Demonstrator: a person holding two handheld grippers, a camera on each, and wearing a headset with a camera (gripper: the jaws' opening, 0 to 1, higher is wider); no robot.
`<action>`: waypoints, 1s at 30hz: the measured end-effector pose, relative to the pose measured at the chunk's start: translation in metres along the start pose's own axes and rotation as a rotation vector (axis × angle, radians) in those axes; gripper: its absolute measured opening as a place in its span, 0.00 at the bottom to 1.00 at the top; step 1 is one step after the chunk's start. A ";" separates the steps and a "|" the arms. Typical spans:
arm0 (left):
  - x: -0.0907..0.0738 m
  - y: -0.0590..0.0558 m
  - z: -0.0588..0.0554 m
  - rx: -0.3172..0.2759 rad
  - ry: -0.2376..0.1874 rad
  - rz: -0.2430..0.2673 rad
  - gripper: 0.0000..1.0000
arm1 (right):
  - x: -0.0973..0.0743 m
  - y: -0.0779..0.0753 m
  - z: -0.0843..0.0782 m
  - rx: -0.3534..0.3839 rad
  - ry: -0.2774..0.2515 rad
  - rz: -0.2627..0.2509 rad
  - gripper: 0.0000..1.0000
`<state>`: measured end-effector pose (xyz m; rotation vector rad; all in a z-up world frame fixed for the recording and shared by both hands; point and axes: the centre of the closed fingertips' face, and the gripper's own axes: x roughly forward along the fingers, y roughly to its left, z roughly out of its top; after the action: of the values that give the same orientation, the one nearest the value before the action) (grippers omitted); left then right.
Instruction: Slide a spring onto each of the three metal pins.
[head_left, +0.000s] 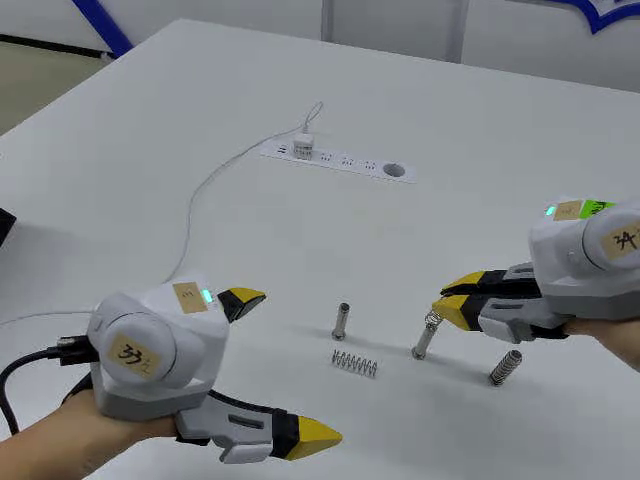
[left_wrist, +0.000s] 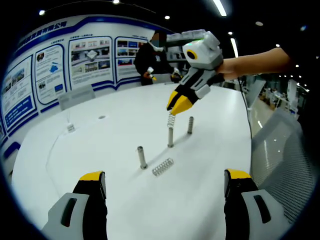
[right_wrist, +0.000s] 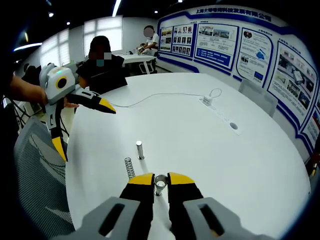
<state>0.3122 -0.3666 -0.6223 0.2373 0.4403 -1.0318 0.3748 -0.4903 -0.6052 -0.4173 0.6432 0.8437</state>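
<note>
Three metal pins stand on the white table (head_left: 420, 120). The left pin (head_left: 341, 321) (left_wrist: 142, 156) (right_wrist: 140, 149) is bare. My right gripper (head_left: 448, 299) (left_wrist: 179, 105) (right_wrist: 160, 181) is shut on a spring (head_left: 433, 320) (left_wrist: 171, 120) (right_wrist: 160, 184) at the top of the middle pin (head_left: 423, 344) (left_wrist: 170, 138). The right pin (head_left: 506, 367) (left_wrist: 190, 125) wears a spring. A loose spring (head_left: 354, 362) (left_wrist: 162, 166) (right_wrist: 129, 167) lies flat beside the bare pin. My left gripper (head_left: 280, 366) (left_wrist: 165, 180) (right_wrist: 85, 122) hangs open and empty, short of the pins.
A white power strip (head_left: 335, 160) (right_wrist: 220, 114) with a plugged adapter and a cable (head_left: 205, 190) lies farther back on the table. People stand or sit beyond the table's far edge (right_wrist: 102, 65). A mesh chair (right_wrist: 35, 165) is beside the table.
</note>
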 end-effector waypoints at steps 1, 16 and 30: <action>0.000 0.000 0.000 -0.001 0.000 0.001 1.00 | 0.000 0.000 -0.001 -0.010 0.009 -0.004 0.10; -0.003 0.001 -0.002 0.003 0.011 0.006 1.00 | 0.015 0.002 -0.013 -0.037 0.082 0.000 0.11; -0.002 0.001 -0.004 0.010 0.026 0.007 1.00 | 0.029 0.004 -0.029 -0.037 0.132 0.014 0.11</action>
<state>0.3117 -0.3630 -0.6246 0.2608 0.4573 -1.0255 0.3759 -0.4888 -0.6469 -0.5055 0.7543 0.8468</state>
